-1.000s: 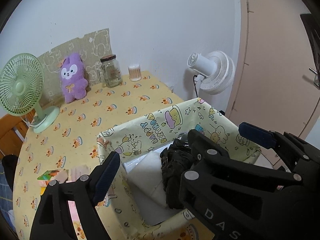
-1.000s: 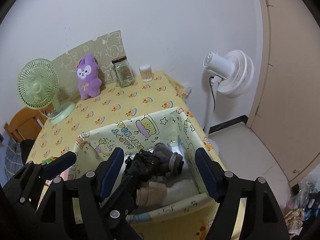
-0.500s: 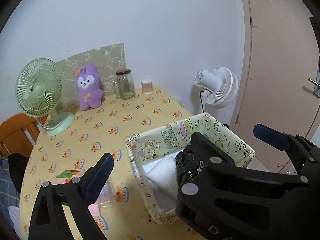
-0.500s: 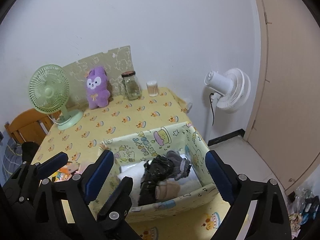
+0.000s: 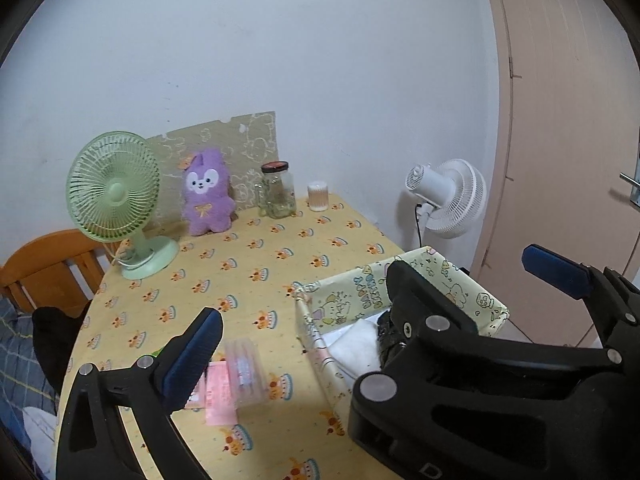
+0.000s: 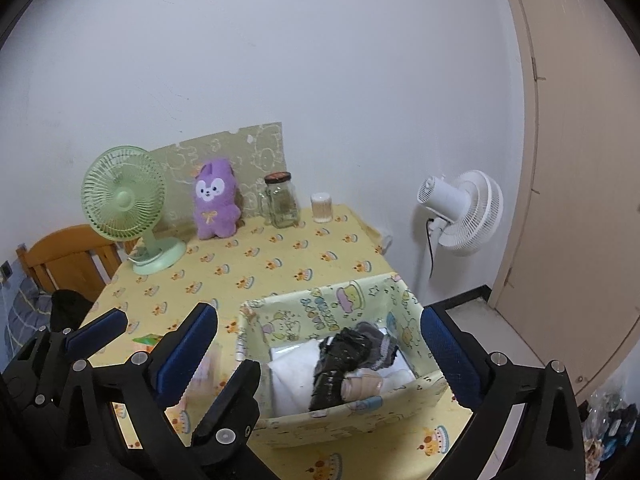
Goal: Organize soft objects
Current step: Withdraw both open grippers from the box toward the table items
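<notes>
Socks point(image 6: 352, 360) and folded cloths sit in my patterned box point(image 5: 400, 284) at the table's right edge, left gripper point(image 5: 372, 304) apart and empty; from the right view, my right gripper point(image 6: 320, 344), also apart, could nudge the box off.

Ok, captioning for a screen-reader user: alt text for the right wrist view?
An open right gripper hangs over a patterned fabric box of rolled socks on a yellow-clothed table. Behind stand a green fan, purple plush and glass jar.
</notes>
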Motion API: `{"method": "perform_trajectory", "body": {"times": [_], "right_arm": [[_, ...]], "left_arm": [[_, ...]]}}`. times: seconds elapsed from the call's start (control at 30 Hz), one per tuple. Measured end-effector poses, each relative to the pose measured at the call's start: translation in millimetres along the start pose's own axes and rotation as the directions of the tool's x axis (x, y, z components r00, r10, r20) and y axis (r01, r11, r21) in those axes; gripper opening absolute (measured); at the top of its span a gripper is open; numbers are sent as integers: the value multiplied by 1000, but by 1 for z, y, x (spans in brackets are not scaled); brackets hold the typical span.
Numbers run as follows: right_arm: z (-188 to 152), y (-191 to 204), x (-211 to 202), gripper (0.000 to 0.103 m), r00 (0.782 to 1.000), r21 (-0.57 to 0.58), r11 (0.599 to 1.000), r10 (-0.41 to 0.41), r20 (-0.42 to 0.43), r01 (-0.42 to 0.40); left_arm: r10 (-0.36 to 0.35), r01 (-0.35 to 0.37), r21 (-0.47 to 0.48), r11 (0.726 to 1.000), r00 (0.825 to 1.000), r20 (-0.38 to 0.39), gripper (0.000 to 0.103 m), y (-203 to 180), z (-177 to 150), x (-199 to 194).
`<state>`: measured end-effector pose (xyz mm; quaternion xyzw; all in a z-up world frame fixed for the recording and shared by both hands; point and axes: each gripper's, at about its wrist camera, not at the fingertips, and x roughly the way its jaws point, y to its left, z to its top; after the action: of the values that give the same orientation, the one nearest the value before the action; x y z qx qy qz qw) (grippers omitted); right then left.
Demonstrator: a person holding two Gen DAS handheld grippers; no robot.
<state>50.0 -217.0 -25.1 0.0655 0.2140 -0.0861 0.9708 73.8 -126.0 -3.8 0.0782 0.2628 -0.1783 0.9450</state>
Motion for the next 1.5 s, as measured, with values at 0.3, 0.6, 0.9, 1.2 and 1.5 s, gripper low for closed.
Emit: {"method": "perform_trajectory", "body": {"times": [0.3,0.6,0.9,1.2,1.5], "right_arm": [[-5,27,-11,103,999,-11,999,48,12,-48],[-12,50,-8,103,996,-30,996,82,26,-81],[-25,71,2,103,995,-41,994,101,14,-101],[-39,91,27,103,989,-48,989,140,-55,-143],[-53,115,52,102,982,-66,984,159,-100,-166]], "left_arm": [[50,-50,-14,999,998,27,103,23,-9,-17],[100,-98,-50,994,995,27,103,44,-21,-23],[130,-129,-76,989,991,11,103,66,-38,-19],[156,-158,-97,983,987,-30,102,85,-53,-5],[172,-181,-130,975,982,-78,102,108,-69,14]]}}
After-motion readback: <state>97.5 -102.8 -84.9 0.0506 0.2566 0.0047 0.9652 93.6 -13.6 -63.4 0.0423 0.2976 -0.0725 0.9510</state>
